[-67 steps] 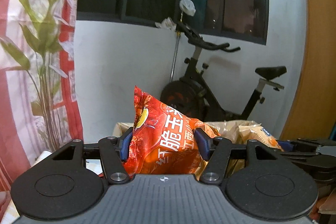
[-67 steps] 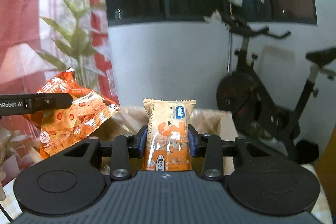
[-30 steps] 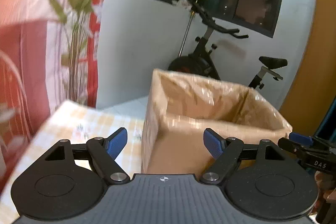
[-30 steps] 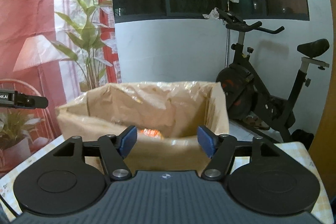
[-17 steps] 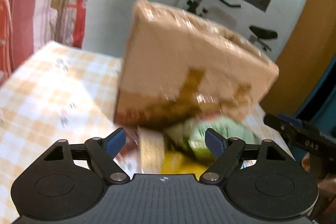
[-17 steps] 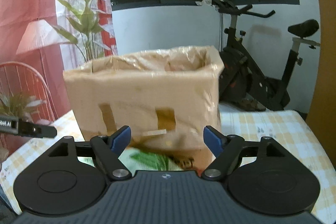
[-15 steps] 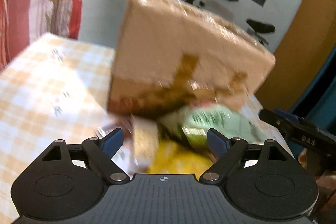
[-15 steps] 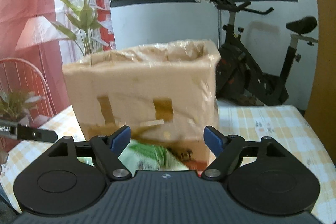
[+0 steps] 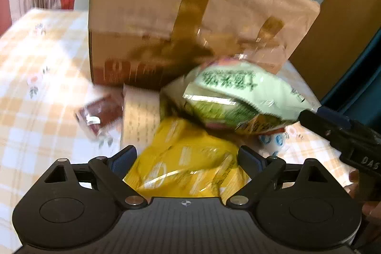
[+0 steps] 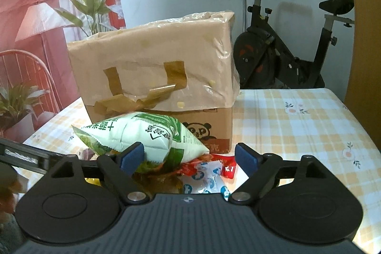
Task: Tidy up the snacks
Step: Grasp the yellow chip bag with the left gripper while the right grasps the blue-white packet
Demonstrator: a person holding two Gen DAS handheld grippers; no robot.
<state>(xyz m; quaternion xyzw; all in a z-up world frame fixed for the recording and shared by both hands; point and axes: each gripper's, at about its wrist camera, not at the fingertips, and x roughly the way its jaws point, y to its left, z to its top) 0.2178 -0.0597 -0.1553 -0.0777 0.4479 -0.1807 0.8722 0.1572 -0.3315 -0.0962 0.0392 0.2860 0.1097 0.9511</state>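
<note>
You face a checked tablecloth with an exercise bike behind. The plastic-lined cardboard box hides its contents. Your left gripper and right gripper are opening, gripping nothing, above the yellow bag and green bag.

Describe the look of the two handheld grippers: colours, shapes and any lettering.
Both are matte black. The left gripper and right gripper each have a ribbed body, two round discs, silver pivot screws, angled link arms with triangular cutouts, and blue pads. Seen from the left wrist, the right gripper's side carries white lettering "DAS".
</note>
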